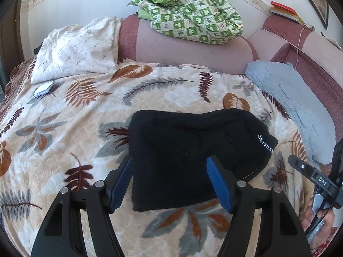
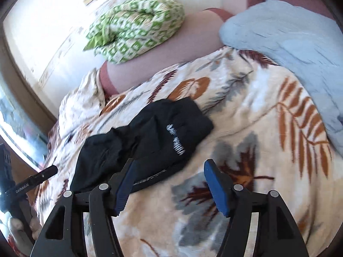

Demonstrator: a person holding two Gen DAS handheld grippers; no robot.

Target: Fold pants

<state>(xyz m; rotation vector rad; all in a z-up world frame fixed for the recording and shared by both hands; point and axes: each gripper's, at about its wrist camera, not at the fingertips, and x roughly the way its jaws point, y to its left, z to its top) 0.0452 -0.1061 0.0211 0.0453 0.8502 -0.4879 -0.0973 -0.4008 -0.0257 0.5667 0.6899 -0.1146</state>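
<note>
The black pants (image 1: 193,150) lie folded into a compact bundle on the leaf-patterned blanket (image 1: 75,128), with white lettering on their right edge. My left gripper (image 1: 169,161) hovers over their near part, open, its blue pads (image 1: 120,184) standing apart on either side and pressing nothing. In the right wrist view the pants (image 2: 154,132) lie up and to the left. My right gripper (image 2: 169,163) is open over bare blanket (image 2: 246,128) beside their near right edge. Only its left finger overlaps the cloth in the picture.
A green checked quilt (image 1: 188,15) sits on the pink headboard cushion (image 1: 193,51). A white pillow (image 1: 79,49) lies at the back left and a grey-blue pillow (image 1: 289,98) along the right. A person's hand (image 1: 317,216) holds the other gripper at the right edge.
</note>
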